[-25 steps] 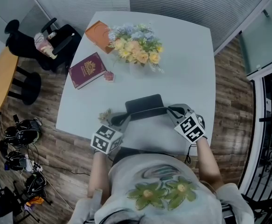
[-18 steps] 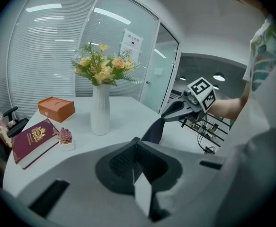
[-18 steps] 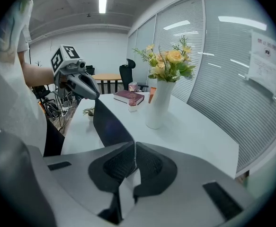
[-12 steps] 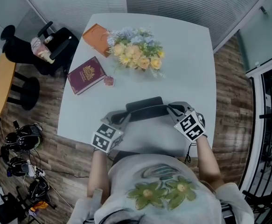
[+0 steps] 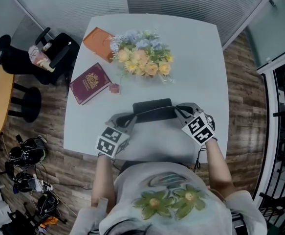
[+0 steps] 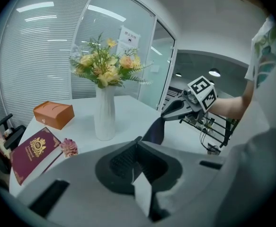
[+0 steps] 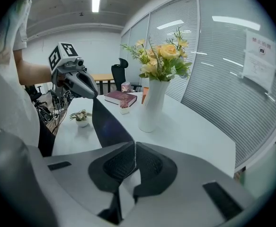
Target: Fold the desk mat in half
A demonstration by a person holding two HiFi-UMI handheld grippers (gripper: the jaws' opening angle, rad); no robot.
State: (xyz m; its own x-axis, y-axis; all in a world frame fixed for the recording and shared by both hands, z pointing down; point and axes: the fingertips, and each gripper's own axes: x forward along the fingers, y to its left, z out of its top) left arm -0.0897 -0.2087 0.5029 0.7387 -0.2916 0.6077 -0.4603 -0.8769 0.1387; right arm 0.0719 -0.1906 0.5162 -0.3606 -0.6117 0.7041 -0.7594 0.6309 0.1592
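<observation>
Dark desk mat [image 5: 152, 106] edge raised, clamped by left gripper [image 5: 131, 122], right gripper [image 5: 178, 111].

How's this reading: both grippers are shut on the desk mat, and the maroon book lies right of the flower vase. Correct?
No. The head view shows the maroon book left of the flower vase. The left gripper and right gripper are shut on the desk mat.

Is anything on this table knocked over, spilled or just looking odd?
Nothing is spilled or toppled; the vase stands upright. Only the dark desk mat stands out: it is lifted off the table, held between the left gripper and right gripper, each shut on one end.
</observation>
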